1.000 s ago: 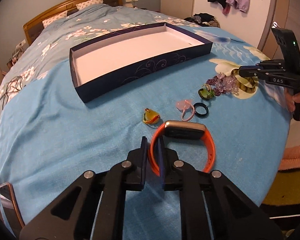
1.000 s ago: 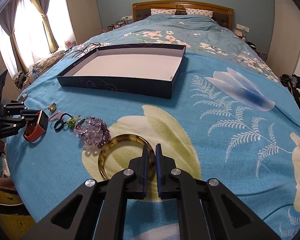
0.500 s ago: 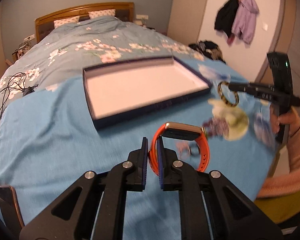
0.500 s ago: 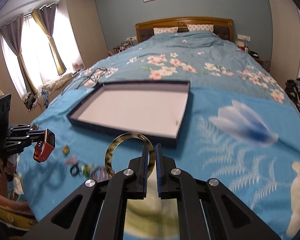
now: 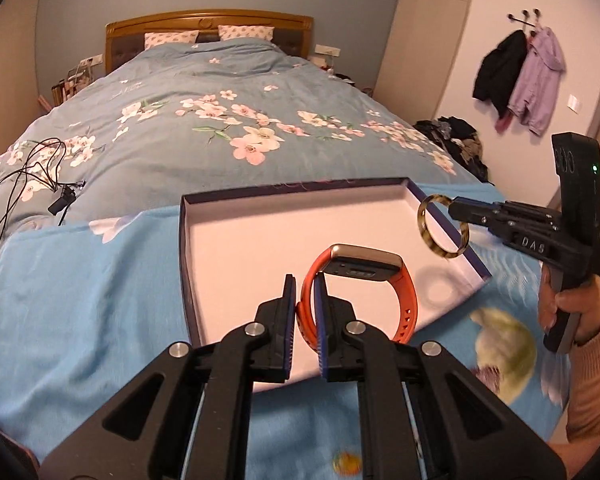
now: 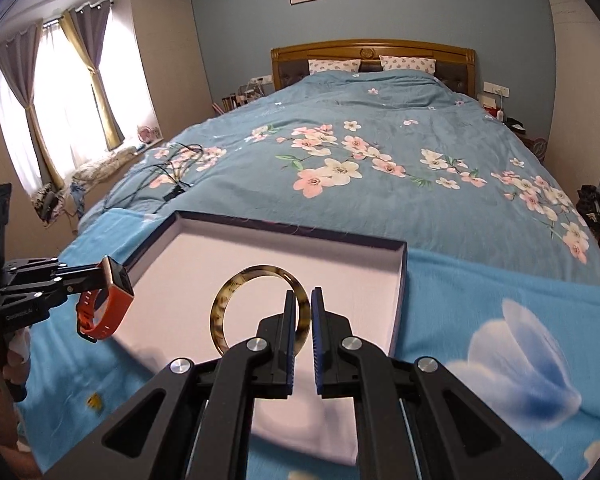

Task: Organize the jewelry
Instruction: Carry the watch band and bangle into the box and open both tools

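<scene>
We had both pieces in the air and nothing yet laid down. The left gripper had its jaws clamped on the strap of the orange silicone smartwatch with a gold-toned rectangular case, which hung over the near part of the shallow dark-blue cardboard tray with a pale lining. The right gripper had its jaws clamped on the rim of the round tortoiseshell bangle, held upright above the tray's floor; from the left wrist view the bangle sat just over the tray's right-hand wall.

The tray lay on the bed, on the bright blue flowered blanket, and its lining showed bare as far as we could see, so we judged that no piece had been put away at that point. The first two placements were close: each piece only needed lowering and letting go. Setting them well apart inside the tray seemed wise, so that strap and bangle would not overlap.

By count we had one tray, one watch, one bangle and two grippers. On the blanket near the lower edge of the left wrist view lay a small orange-and-yellow trinket, and a blurred purplish cluster lay to the right; we took these for pieces still waiting, though blur kept us from counting them surely.
</scene>
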